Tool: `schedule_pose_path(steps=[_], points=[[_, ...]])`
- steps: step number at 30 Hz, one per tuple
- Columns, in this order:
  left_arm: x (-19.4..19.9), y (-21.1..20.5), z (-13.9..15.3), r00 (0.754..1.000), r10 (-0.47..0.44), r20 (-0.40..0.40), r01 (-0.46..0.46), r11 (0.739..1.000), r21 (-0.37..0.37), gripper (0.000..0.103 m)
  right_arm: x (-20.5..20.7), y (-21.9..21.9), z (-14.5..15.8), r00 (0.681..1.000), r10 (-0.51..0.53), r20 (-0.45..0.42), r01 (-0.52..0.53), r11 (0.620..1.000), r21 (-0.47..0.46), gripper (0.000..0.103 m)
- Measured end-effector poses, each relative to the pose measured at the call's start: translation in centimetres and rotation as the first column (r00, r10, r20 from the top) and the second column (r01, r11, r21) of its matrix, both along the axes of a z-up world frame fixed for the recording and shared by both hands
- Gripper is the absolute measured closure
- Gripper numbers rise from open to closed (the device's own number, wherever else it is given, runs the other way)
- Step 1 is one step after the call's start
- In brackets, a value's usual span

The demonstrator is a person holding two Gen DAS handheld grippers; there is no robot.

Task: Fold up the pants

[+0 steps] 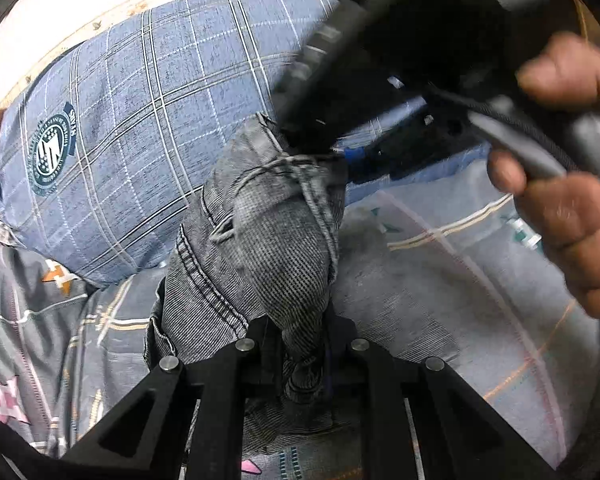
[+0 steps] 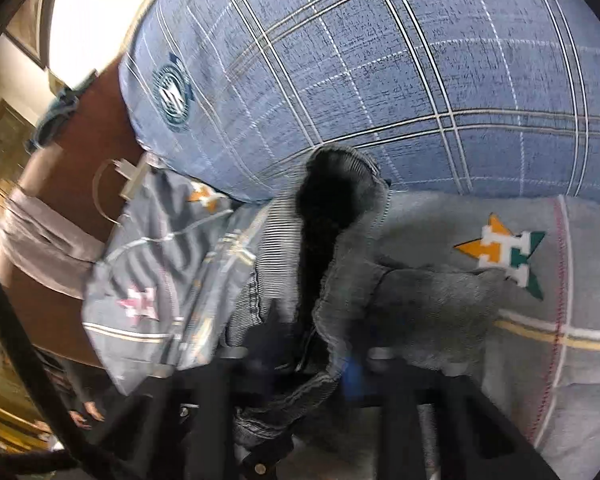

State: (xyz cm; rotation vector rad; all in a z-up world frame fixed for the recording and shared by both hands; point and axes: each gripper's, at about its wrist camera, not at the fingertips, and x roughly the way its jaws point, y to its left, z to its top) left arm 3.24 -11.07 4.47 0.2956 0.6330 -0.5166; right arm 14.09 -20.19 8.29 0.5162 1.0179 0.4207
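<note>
The grey denim pants (image 1: 260, 248) hang bunched between both grippers above the bed. My left gripper (image 1: 304, 352) is shut on a fold of the denim, which runs up from its fingers. My right gripper (image 1: 332, 152) shows in the left wrist view, held by a hand, pinching the upper edge of the same fabric. In the right wrist view the right gripper (image 2: 320, 360) is shut on the pants (image 2: 340, 264), whose dark inner opening faces the camera.
A blue plaid pillow (image 1: 140, 120) with a round badge lies behind the pants; it also fills the top of the right wrist view (image 2: 380, 72). A grey patterned bedsheet (image 2: 540, 320) covers the bed. A brown headboard (image 2: 80, 152) stands at the left.
</note>
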Motion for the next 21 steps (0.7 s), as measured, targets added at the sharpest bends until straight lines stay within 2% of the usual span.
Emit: schedule_pose_path(steps=[2, 4, 6, 7, 8, 10, 12, 15, 16, 18, 19, 21], points=[[-0.3, 0.1, 0.5, 1.0, -0.028, -0.014, 0.027, 0.999, -0.033, 0.087, -1.1, -0.8, 0.5, 0.999, -0.021, 0.033, 0.02, 1.0, 0.011, 0.087], [-0.4, -0.4, 0.2, 0.997, -0.06, -0.044, 0.059, 0.998, -0.035, 0.085, -2.3, -2.1, -0.2, 0.997, -0.06, 0.039, 0.059, 0.997, 0.045, 0.087], [0.0, -0.9, -0.9, 0.992, -0.074, -0.104, 0.071, 0.997, -0.037, 0.079, -3.0, -3.4, -2.4, 0.993, -0.115, 0.015, 0.114, 0.991, 0.071, 0.087], [0.5, -1.0, -1.7, 0.981, -0.091, -0.171, 0.083, 0.995, -0.052, 0.072, -3.3, -4.2, -4.4, 0.99, -0.14, -0.014, 0.14, 0.986, 0.087, 0.087], [0.8, -0.9, -2.1, 0.971, -0.105, -0.216, 0.091, 0.993, -0.074, 0.07, -3.5, -4.5, -5.9, 0.987, -0.154, -0.036, 0.157, 0.983, 0.096, 0.087], [1.1, -0.5, -2.3, 0.956, -0.129, -0.265, 0.099, 0.987, -0.125, 0.068, -4.0, -5.3, -8.9, 0.978, -0.188, -0.087, 0.198, 0.972, 0.125, 0.087], [1.2, 0.1, -1.8, 0.94, -0.173, -0.295, 0.12, 0.974, -0.19, 0.061, -3.9, -5.7, -9.5, 0.975, -0.198, -0.102, 0.211, 0.967, 0.143, 0.087], [1.7, 1.9, -0.5, 0.912, -0.24, -0.331, 0.121, 0.932, -0.341, 0.051, -4.1, -5.3, -8.2, 0.978, -0.2, -0.059, 0.203, 0.977, 0.063, 0.087], [2.1, 2.7, 0.0, 0.906, -0.255, -0.338, 0.111, 0.914, -0.39, 0.045, -4.2, -5.2, -8.3, 0.978, -0.202, -0.057, 0.204, 0.978, 0.034, 0.086], [2.7, 4.0, 0.7, 0.909, -0.247, -0.337, 0.075, 0.89, -0.45, 0.041, -4.2, -5.1, -9.7, 0.974, -0.204, -0.101, 0.206, 0.979, 0.003, 0.082], [3.1, 4.7, 0.9, 0.918, -0.209, -0.337, 0.041, 0.896, -0.442, 0.04, -4.2, -5.0, -10.0, 0.972, -0.208, -0.111, 0.209, 0.978, -0.006, 0.081], [3.9, 5.7, 0.7, 0.928, -0.131, -0.347, -0.021, 0.915, -0.402, 0.04, -4.5, -4.8, -8.9, 0.973, -0.209, -0.098, 0.206, 0.978, -0.043, 0.069]])
